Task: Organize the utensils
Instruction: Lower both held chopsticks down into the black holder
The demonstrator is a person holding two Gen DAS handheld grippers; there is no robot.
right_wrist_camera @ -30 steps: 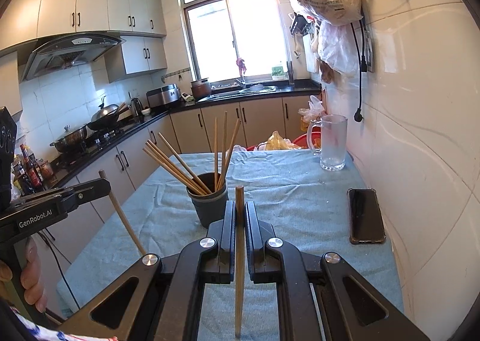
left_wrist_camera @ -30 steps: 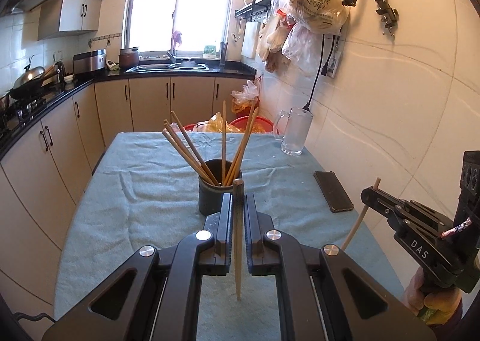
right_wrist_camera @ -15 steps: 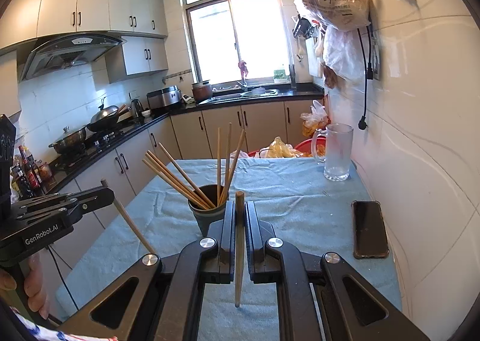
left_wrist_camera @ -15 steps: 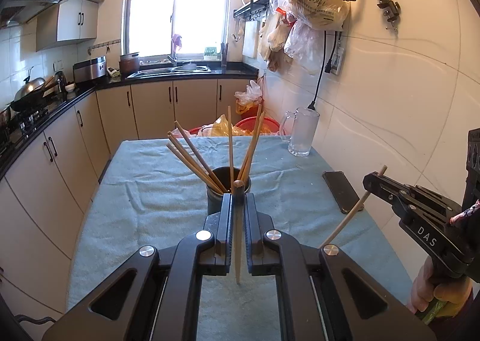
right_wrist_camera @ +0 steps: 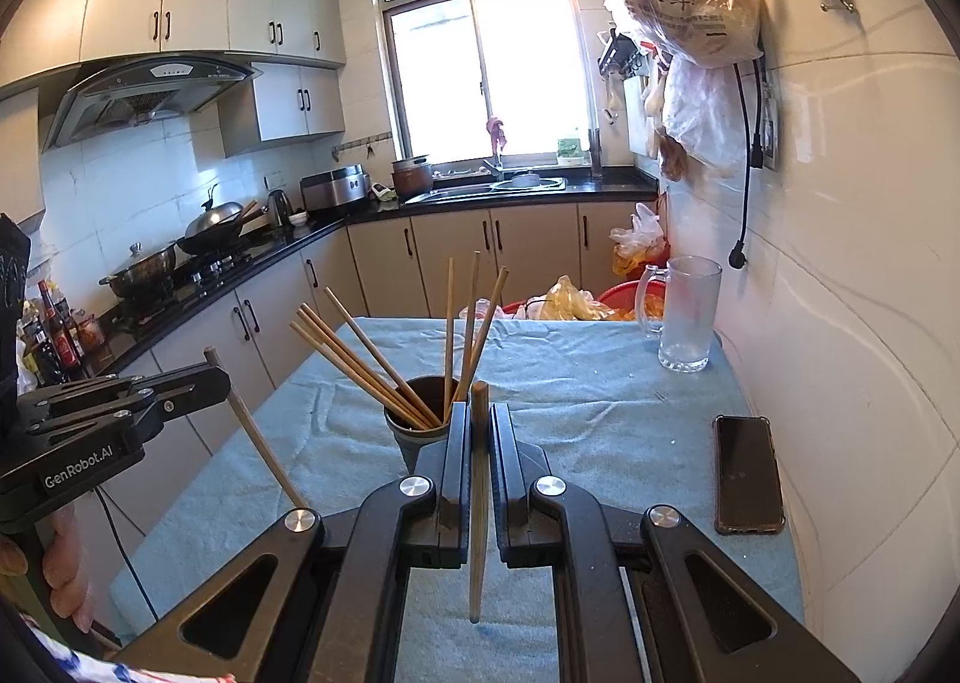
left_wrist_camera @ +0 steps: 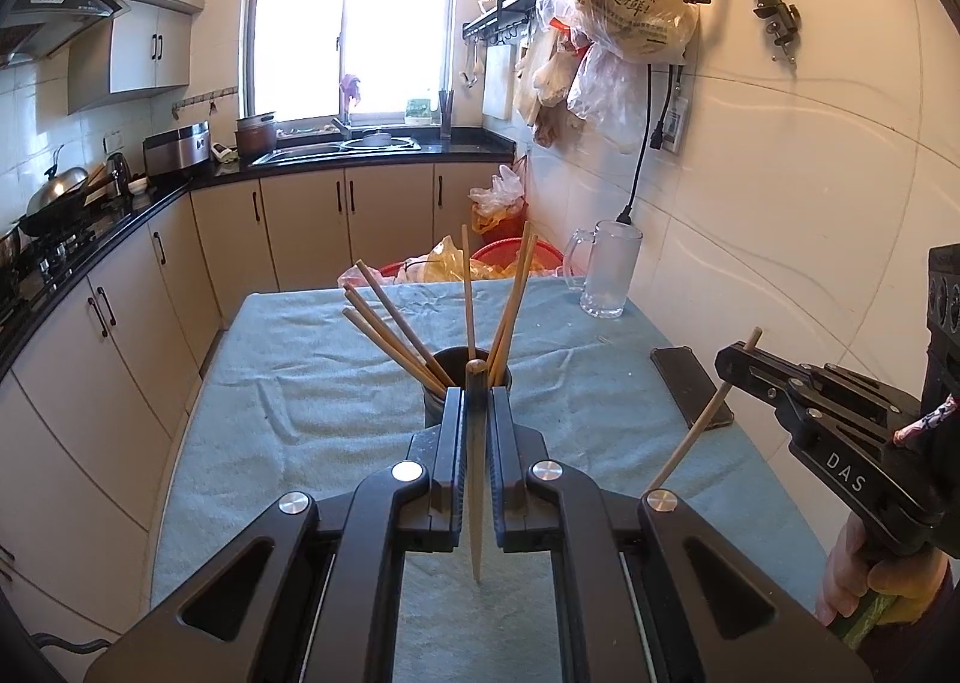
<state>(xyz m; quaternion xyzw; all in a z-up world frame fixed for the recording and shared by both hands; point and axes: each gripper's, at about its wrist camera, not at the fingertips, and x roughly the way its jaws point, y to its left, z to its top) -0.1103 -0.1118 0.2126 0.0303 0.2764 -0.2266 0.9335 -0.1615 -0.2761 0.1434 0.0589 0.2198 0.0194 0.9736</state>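
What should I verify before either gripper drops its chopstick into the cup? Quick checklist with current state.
1. Left gripper shut on its chopstick: ok, stick pinched near its top, tip hanging down.
2. Right gripper shut on its chopstick: ok, same hold.
3. Dark cup upright on the blue cloth: ok.
4. Room in the cup: ok; the chopsticks already in it fan out left and up, and part of the mouth shows open.
5. Tips above the cup mouth: not ok, both grippers are short of it.
6. Phone and glass mug off the path: ok, both by the wall side.
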